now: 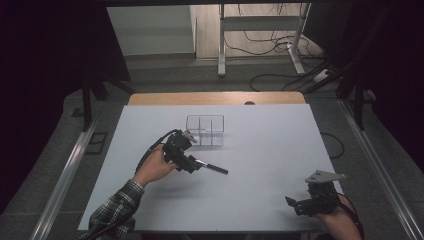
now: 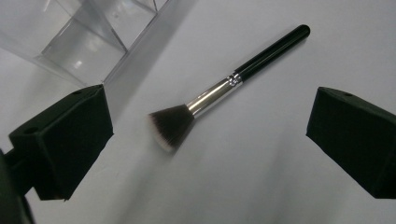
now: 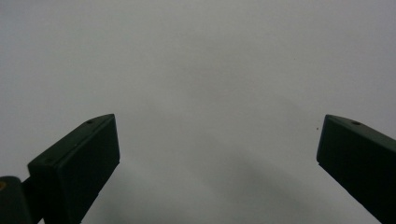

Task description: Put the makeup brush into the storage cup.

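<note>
A makeup brush (image 2: pixel 215 91) with dark bristles, a silver ferrule and a black handle lies flat on the white table (image 1: pixel 260 150). My left gripper (image 2: pixel 210 135) hovers over its bristle end, open, with the jaws wide apart on either side and not touching it. In the high view the left gripper (image 1: pixel 191 165) sits mid-table with the brush handle (image 1: pixel 215 169) sticking out to its right. My right gripper (image 1: pixel 296 205) rests open near the front right corner. In its own view the right gripper (image 3: pixel 217 154) has nothing but bare table between its jaws.
A clear plastic organiser (image 1: pixel 205 130) with several compartments stands just behind the left gripper, and its corner (image 2: pixel 88 42) lies close to the left jaw. A wooden strip (image 1: pixel 215 98) edges the table's far side. Cables and a desk frame (image 1: pixel 260 35) are on the floor beyond.
</note>
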A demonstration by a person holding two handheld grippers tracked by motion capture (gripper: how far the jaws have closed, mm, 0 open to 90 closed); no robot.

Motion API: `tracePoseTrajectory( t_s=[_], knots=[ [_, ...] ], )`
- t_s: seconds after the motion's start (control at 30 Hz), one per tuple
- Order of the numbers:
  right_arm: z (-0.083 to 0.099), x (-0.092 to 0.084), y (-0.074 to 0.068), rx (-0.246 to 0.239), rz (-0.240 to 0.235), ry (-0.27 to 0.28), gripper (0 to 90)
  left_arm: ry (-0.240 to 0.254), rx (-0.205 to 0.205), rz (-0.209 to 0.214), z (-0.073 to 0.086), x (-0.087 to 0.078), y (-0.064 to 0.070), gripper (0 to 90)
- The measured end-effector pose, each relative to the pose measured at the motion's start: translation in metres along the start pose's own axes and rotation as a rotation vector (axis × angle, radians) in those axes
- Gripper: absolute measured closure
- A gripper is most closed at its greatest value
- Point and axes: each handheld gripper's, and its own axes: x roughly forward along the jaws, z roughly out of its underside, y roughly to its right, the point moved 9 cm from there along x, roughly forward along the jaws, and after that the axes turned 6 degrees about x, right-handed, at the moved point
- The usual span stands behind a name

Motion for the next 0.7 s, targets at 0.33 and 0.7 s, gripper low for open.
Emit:
tracePoseTrajectory(
  t_s=[0.33, 0.7],
  knots=[
    [0.001, 0.000, 0.000, -0.005, -0.001, -0.004, 0.0, -0.057, 0.049, -0.001, -0.010, 0.008, 0.001, 0.6],
    [0.001, 0.001, 0.000, -0.009, -0.002, -0.009, 0.0, -0.077, 0.051, 0.026, -0.020, 0.018, 0.004, 0.9]
  ],
)
